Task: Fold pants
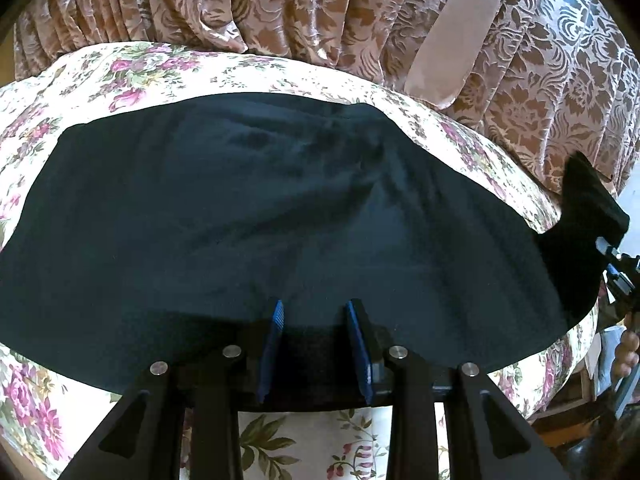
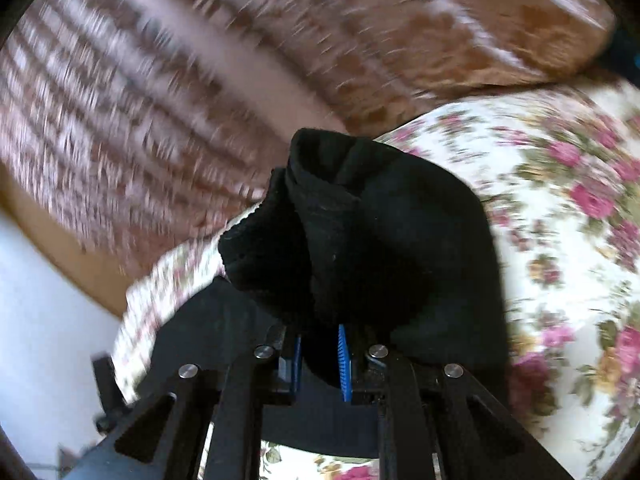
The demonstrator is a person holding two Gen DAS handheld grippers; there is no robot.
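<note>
The black pants [image 1: 256,216] lie spread across a floral bedspread [image 1: 132,68]. My left gripper [image 1: 316,308] sits at the near edge of the pants, its blue pads [image 1: 276,320] apart with the fabric edge between them. My right gripper [image 2: 320,336] is shut on a bunched end of the pants [image 2: 352,232] and holds it lifted off the bed. That lifted end also shows at the far right of the left wrist view [image 1: 592,200], with the right gripper [image 1: 616,264] under it.
A brown floral curtain [image 1: 320,4] hangs right behind the bed. The floral bedspread [image 2: 560,200] extends to the right in the blurred right wrist view. A white wall [image 2: 40,300] is at the left, past the bed edge.
</note>
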